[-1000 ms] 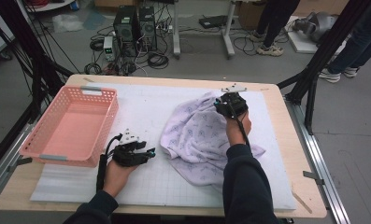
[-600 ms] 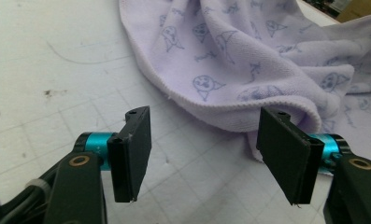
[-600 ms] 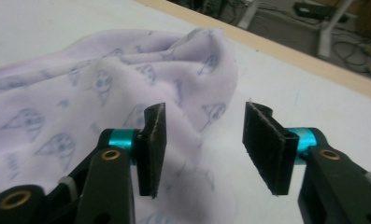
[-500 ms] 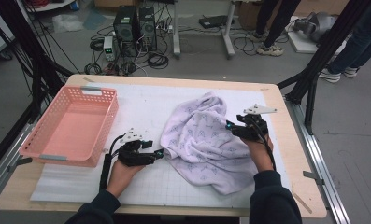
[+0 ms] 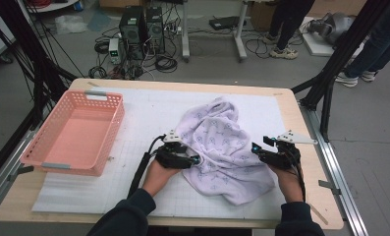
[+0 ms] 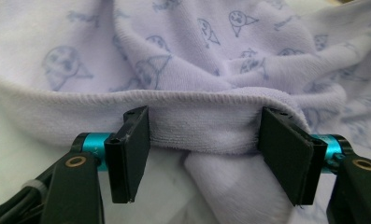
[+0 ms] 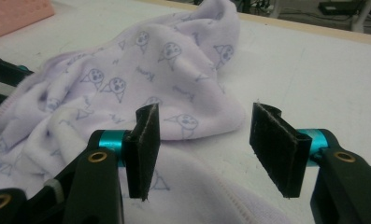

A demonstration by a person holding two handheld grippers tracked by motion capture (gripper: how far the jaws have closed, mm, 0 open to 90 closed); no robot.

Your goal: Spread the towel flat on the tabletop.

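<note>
Overhead plus two close claw-cams — shared towel [image 5: 222, 147]

On your table: one lilac printed towel [image 5: 221, 147], one pink basket [image 5: 74, 132], one white mat [image 5: 148, 108], and two grippers, left [image 5: 195, 160] and right [image 5: 255, 147].

1. Grey floor [image 5: 45, 54] all around, a bit scuffed, across the top of the frame and down the right side.
2. Light wooden table [image 5: 286, 101] in the middle with a white gridded mat [image 5: 148, 105] on it.
3. Top center: two black computer towers [image 5: 142, 23] sitting in a tangle of cables [image 5: 160, 61].
4. Black frame struts [image 5: 342, 54] slant in at upper right, more at upper left.
5. People's legs and shoes [image 5: 281, 49] along the top right edge.
</note>
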